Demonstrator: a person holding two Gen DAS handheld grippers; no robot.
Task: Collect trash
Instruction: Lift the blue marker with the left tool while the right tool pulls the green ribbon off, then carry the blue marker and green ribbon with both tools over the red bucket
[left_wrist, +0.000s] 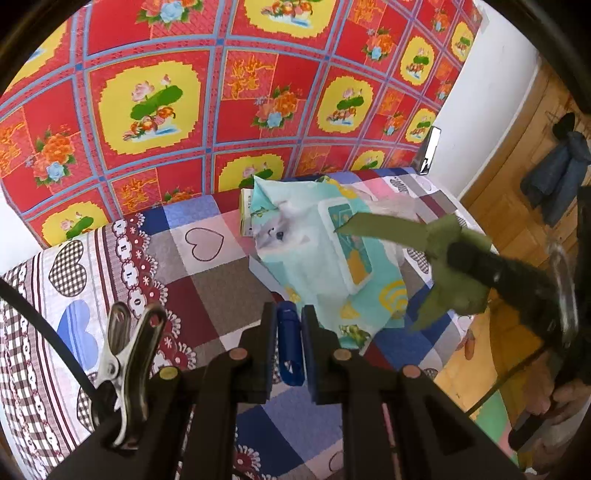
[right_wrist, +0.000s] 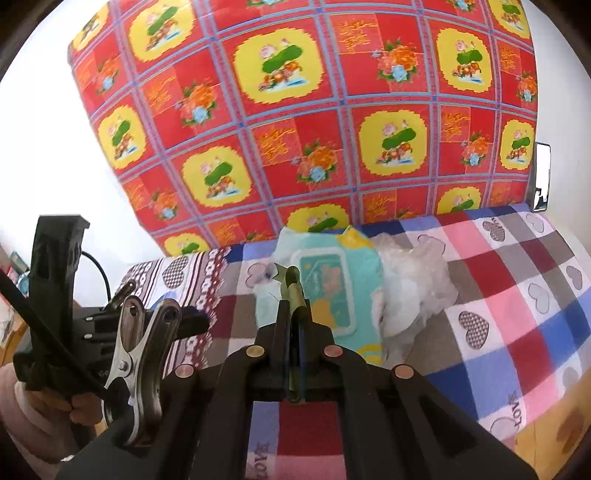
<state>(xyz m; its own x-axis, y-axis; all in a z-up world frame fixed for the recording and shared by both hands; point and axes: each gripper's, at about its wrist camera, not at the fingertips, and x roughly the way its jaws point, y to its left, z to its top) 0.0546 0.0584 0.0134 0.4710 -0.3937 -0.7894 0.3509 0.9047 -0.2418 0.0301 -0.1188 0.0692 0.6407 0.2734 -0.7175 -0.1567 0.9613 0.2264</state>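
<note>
In the left wrist view my left gripper (left_wrist: 289, 317) is shut on a small blue cylinder-shaped object (left_wrist: 290, 347) that stands upright between its pads. My right gripper (left_wrist: 453, 255) comes in from the right, shut on a crumpled olive-green paper strip (left_wrist: 384, 229) that sticks out over a teal wipes pack (left_wrist: 314, 258) printed with a kitten. The right wrist view shows the green strip (right_wrist: 293, 291) pinched in the right gripper (right_wrist: 294, 295) in front of the teal pack (right_wrist: 332, 291). Crumpled clear plastic (right_wrist: 413, 291) lies right of the pack. The left gripper (right_wrist: 201, 324) is at the left.
Everything lies on a bed with a checked heart-print cover (left_wrist: 207, 280), against a red flowered cloth (left_wrist: 221, 92) on the wall. A small yellow box (left_wrist: 244, 210) sits behind the pack. A wooden door with a hanging dark jacket (left_wrist: 557, 173) is at the right.
</note>
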